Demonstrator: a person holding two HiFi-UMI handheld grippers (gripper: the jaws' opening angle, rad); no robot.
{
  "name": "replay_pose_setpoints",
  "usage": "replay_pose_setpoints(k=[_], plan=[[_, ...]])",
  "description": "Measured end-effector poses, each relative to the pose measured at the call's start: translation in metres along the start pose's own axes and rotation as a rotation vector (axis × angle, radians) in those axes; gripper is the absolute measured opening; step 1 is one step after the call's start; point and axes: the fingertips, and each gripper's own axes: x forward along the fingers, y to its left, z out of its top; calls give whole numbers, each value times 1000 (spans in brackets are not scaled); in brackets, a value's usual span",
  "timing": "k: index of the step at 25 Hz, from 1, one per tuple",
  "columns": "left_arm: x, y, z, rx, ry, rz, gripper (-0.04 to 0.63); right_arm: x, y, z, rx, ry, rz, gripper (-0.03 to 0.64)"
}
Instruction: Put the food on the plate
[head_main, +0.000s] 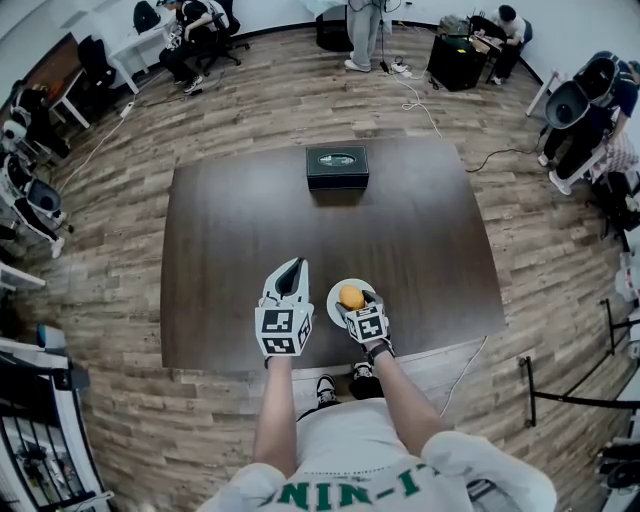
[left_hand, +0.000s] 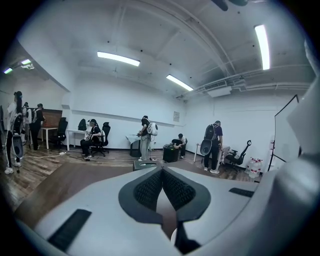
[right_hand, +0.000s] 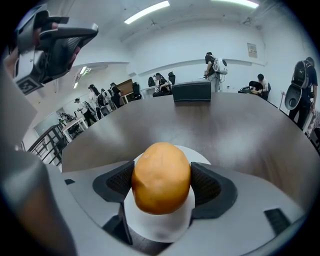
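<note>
An orange-yellow rounded piece of food (right_hand: 161, 177) sits between the pads of my right gripper (right_hand: 161, 184), which is shut on it from both sides. Directly beneath it lies a small white plate (right_hand: 157, 227) on the dark brown table (head_main: 240, 230). Whether the food touches the plate I cannot tell. From the head view, the food (head_main: 351, 296) is over the plate (head_main: 333, 302) near the table's front edge, with the right gripper (head_main: 353, 301) around it. My left gripper (head_main: 296, 264) hovers just left of the plate, shut and empty, its fingertips (left_hand: 161, 171) meeting.
A dark rectangular box (head_main: 337, 166) stands at the table's far middle, also seen from the right gripper (right_hand: 191, 91). Around the table on the wooden floor are several people, chairs, desks and cables.
</note>
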Motion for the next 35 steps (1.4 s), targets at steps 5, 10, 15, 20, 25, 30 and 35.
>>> replay_pose_setpoints(k=[5,10,15,20,25,30,35], plan=[[0,0,0,-60,-21,-4,12,6,3,-19,5,48,14,350],[-2,0,-3,-74,-17,5,12,3,2,-17,-19,22,15,430],[-7,-1,-5,-84,-13,17,12,-12,3,-6,-40,-19,19,443],[-10,-1,-9,-85,-6,34,12,-33,-1,23,-33,-104,25,443],[-15,0,-11,-68,4,46,12,-63,-18,62,-32,-205,-7,439],[-20,-1,-4,-54,-7,59,12,-100,-36,106,-47,-308,-42,381],[-26,-3,10,-39,-37,63,12,-146,-40,156,-85,-432,-67,300]])
